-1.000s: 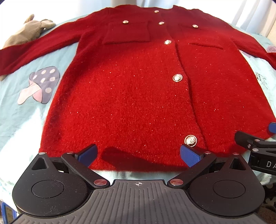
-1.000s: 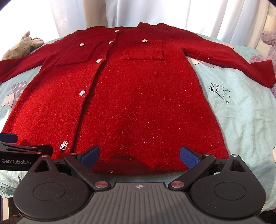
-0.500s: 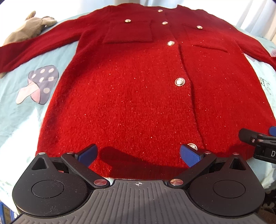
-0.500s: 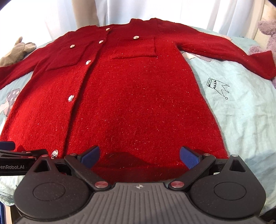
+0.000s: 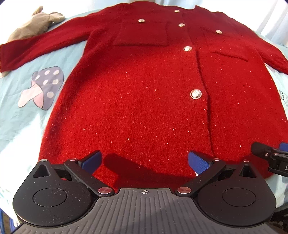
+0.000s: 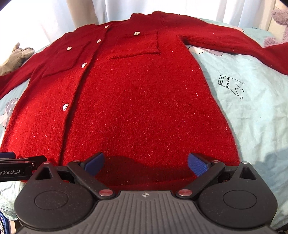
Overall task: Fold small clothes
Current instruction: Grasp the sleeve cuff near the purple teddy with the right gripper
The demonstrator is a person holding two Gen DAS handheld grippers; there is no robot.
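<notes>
A red knitted cardigan (image 5: 136, 100) with gold buttons and two chest pockets lies flat, front up, on a pale blue sheet (image 5: 16, 93); both sleeves are spread outward. My left gripper (image 5: 144, 160) is open, its blue pads over the cardigan's bottom hem on the left half. In the right wrist view the same cardigan (image 6: 144, 100) fills the frame, and my right gripper (image 6: 145, 161) is open over the hem of the right half. Nothing is between either pair of fingers. Each gripper shows at the edge of the other's view.
A grey plush toy (image 5: 34, 23) lies by the left sleeve cuff. The sheet carries a mushroom print (image 5: 41, 88) and a crown drawing (image 6: 232, 86). A purple plush toy (image 6: 279, 19) sits at the far right. White curtains (image 6: 54, 16) hang behind.
Both grippers have moved forward over the hem; the bottom button is now hidden behind my left gripper's right finger. Jaws stay open.
</notes>
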